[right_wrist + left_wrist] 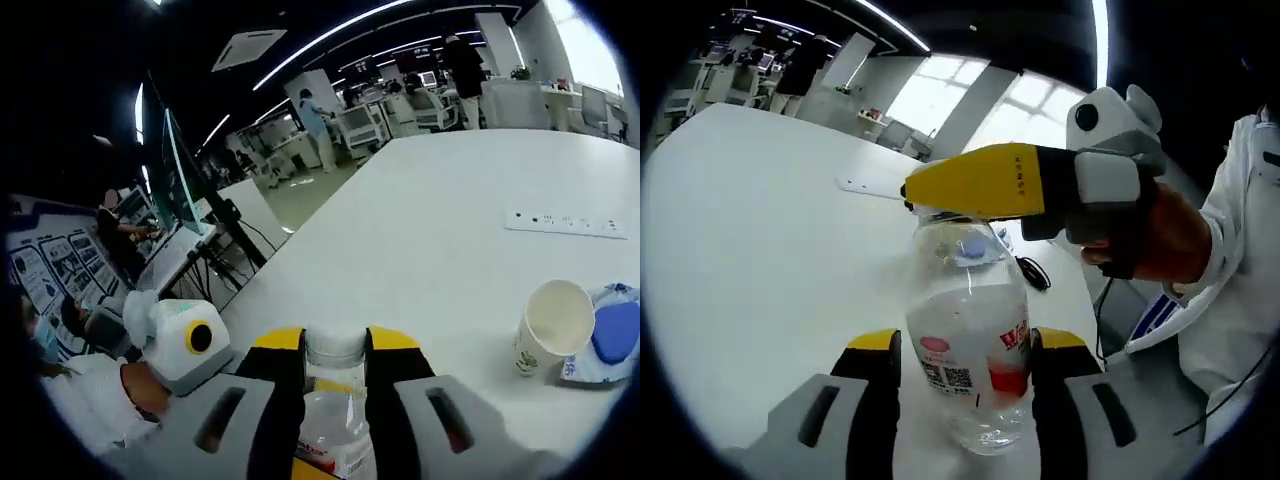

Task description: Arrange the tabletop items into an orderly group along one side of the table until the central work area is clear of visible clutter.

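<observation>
A clear plastic water bottle with a red and white label stands on the white table. My left gripper is shut on its body, one yellow-tipped jaw against each side. My right gripper reaches in from the right, held by a hand, and its yellow jaws sit at the bottle's top. In the right gripper view, that gripper is shut on the bottle's white cap, and the bottle's neck runs down between the jaws.
A white power strip lies flat on the table further out. A paper cup stands upright at the right, touching a blue and white packet. A person in white sleeves stands at the table's edge. Desks and people fill the room behind.
</observation>
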A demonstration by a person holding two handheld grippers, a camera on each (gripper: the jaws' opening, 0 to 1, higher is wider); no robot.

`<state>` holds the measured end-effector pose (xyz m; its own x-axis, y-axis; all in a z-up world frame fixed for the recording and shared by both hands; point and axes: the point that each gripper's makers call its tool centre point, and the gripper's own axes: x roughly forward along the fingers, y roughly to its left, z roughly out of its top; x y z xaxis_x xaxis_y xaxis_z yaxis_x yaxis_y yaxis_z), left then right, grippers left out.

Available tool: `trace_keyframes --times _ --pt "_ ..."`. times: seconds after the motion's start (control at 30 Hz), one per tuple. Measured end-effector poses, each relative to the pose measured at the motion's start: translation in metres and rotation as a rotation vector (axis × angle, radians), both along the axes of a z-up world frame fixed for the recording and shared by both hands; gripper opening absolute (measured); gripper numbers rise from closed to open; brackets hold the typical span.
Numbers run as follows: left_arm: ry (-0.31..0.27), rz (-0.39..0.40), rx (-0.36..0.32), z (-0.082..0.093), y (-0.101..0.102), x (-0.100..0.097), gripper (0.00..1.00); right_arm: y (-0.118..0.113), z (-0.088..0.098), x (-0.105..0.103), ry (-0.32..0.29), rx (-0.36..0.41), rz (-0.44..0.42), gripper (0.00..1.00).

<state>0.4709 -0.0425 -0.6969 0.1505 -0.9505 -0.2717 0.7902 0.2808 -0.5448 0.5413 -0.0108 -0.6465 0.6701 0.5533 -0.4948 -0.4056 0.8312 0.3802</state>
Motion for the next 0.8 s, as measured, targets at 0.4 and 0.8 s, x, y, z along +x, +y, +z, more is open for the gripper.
trace_keyframes --times 0.4,0.8 --pt "-0.059 -0.088 -0.003 0.004 -0.007 -0.015 0.42 -0.006 0.012 -0.026 -0.030 -0.008 0.048 0.20" --pt "-0.130 -0.161 -0.004 0.006 -0.009 -0.027 0.41 -0.007 0.021 -0.049 -0.064 0.065 0.181 0.21"
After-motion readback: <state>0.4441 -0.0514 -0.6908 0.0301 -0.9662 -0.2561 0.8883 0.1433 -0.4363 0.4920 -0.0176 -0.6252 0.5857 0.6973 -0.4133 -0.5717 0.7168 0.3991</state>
